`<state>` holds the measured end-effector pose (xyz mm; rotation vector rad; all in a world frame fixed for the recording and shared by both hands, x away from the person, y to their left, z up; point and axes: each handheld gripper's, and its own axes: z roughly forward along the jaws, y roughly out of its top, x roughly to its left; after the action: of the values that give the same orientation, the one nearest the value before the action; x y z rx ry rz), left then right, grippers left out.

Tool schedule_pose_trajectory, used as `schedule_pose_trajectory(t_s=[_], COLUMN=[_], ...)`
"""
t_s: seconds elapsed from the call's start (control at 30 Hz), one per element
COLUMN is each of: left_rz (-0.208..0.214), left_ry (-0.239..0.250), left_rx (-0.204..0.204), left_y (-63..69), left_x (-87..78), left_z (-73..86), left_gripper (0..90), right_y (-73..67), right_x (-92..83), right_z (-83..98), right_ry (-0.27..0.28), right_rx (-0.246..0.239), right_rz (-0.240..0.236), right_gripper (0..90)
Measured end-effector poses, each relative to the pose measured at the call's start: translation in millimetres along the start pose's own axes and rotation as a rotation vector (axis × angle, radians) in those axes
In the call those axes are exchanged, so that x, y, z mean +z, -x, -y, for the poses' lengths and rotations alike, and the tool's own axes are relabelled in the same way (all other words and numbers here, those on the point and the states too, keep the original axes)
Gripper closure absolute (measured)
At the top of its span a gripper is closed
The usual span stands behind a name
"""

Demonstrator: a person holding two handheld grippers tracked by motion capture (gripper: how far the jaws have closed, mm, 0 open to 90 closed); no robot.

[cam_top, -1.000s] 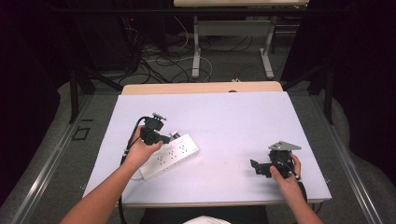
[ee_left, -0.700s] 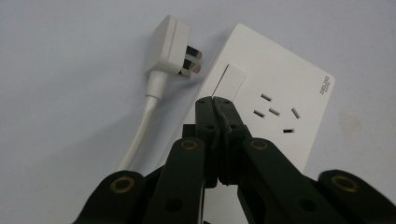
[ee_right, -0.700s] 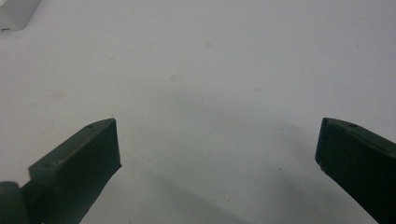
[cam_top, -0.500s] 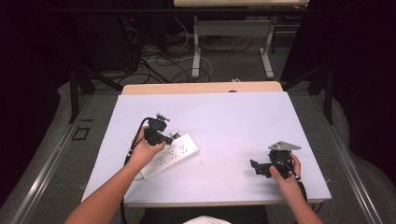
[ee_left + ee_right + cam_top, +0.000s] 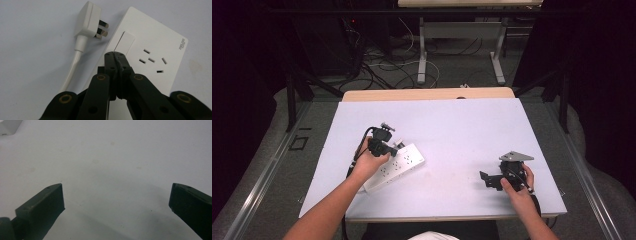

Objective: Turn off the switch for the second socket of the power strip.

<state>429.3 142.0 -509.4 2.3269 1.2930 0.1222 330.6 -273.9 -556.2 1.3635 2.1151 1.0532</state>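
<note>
L gripper (image 5: 115, 55) on power strip (image 5: 150, 47), jaws closed together.
Tips at its switch (image 5: 126, 41); plug (image 5: 90, 21) lies beside. R gripper (image 5: 116, 197) wide apart over bare table (image 5: 472, 125).

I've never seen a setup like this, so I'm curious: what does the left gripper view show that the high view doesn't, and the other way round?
The left gripper view alone makes out the white plug's metal pins, the power strip's socket holes and switch, and the left gripper with its jaws shut.

The high view alone takes in the whole table, both forearms, the right gripper and the floor cables behind.

Both show the power strip and left gripper above it.
</note>
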Motion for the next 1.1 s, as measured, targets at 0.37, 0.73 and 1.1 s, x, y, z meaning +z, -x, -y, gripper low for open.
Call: schedule_pose_trajectory(t_s=[0.37, 0.73, 1.1], left_rz=[0.005, 0.006, 0.002], left_ry=[0.010, 0.022, 0.028], left_rx=[-0.002, 0.026, 0.033], left_y=[0.1, 3.0, 3.6], left_x=[0.4, 4.4, 4.2], left_z=[1.4, 2.0, 2.4], left_gripper=[90.0, 90.0, 89.0], right_y=[-0.4, -0.3, 1.2], right_x=[1.0, 0.4, 0.1], right_z=[0.0, -0.3, 0.3], right_ry=[-0.001, -0.001, -0.001], right_rx=[-0.006, -0.004, -0.005], right_rz=[-0.006, -0.006, -0.002], right_gripper=[0.0, 0.0, 0.0])
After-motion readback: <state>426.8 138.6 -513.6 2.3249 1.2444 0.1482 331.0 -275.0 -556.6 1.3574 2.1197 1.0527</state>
